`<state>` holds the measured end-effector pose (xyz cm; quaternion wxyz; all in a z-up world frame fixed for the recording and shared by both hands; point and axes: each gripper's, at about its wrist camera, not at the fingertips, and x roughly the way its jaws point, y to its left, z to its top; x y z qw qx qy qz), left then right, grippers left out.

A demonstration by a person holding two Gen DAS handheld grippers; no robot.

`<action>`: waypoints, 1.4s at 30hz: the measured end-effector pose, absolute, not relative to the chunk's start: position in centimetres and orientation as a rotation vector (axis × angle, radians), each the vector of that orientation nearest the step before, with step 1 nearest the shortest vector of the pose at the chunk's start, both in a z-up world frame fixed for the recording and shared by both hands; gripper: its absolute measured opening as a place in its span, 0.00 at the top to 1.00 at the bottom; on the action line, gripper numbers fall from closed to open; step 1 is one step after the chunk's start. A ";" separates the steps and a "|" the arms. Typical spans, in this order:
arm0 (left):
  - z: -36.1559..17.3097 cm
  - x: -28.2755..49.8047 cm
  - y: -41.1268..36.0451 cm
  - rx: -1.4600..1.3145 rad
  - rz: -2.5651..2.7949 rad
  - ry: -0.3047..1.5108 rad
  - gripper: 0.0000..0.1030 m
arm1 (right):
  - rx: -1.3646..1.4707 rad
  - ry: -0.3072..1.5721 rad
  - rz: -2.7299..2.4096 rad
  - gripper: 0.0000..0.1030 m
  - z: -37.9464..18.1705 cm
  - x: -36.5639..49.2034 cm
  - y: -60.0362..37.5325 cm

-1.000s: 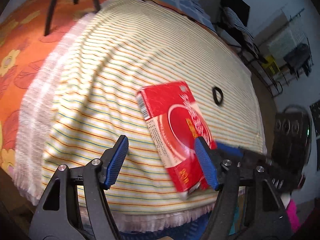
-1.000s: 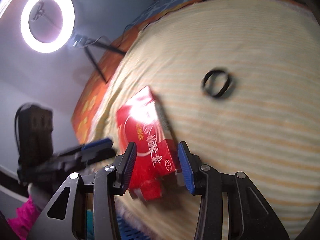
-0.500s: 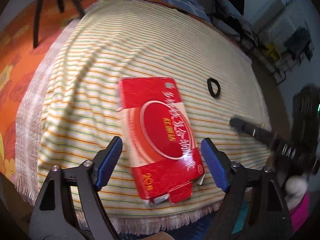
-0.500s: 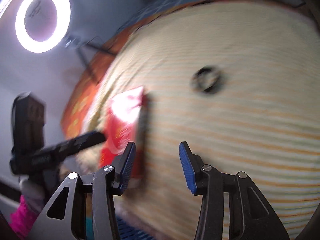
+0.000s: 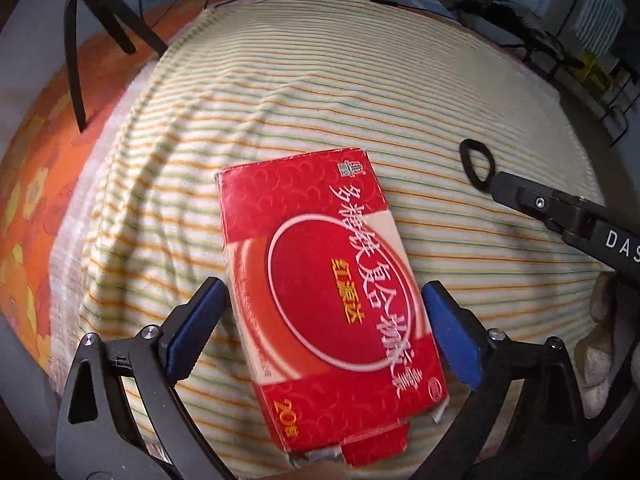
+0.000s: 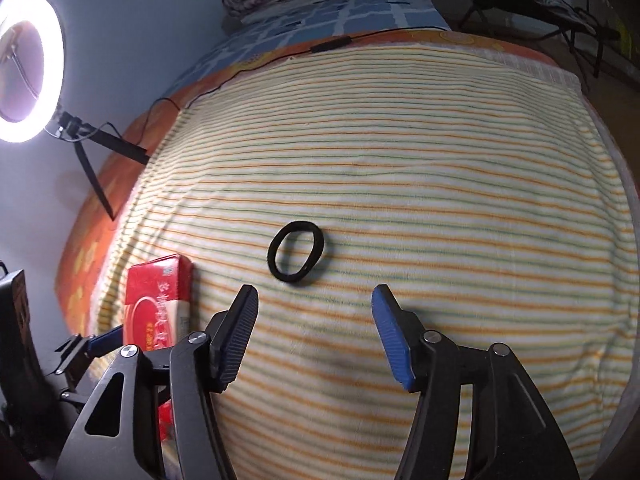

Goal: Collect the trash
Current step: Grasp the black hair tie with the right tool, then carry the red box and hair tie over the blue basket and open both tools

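- The red box lies flat on the striped blanket near the front edge of the bed, its long axis running away from the left gripper with a slight slant.
- The left gripper's jaws straddle the box's near half, one blue pad on each long side. They have just been opening and stand released; I see a thin gap at each pad, so nothing is clenched.
- The box nearly fills the span between those jaws. My guess is that a squeeze across its short width is all the pickup needs.
- A black hair band lies on the blanket well apart from the box, just ahead of the right gripper and a little left of the middle of its gap.
- The right gripper's jaws have also just been opening; they are released with only blanket between them.
- So the left hand is nearer the box, the right nearer the band.
- A second ago the right jaws stood either side of the box's end and the left jaws sat off to its side. Now the box lies centred in the left jaws, and the right gripper has swung off it toward the band.
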<state>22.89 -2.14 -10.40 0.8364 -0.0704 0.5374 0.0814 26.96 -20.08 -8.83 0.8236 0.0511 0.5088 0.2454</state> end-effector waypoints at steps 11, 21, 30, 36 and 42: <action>-10.3 23.7 -0.5 -0.163 0.151 1.096 0.07 | -0.053 1.052 0.485 0.43 -9.6 28.4 -16.6; -8.7 21.2 1.5 -0.223 0.109 1.071 0.08 | -0.223 0.992 0.491 0.72 -9.8 27.7 -14.7; -6.7 19.8 2.1 -0.226 0.093 1.024 0.08 | -0.172 0.981 0.526 0.91 -8.5 26.5 -15.6; -5.7 18.8 2.8 -0.252 0.090 1.001 0.09 | -0.102 0.962 0.550 0.92 -7.2 25.2 -16.9; -4.3 17.5 2.8 -0.252 0.075 0.972 0.10 | -0.064 0.931 0.584 0.92 -5.5 23.1 -17.7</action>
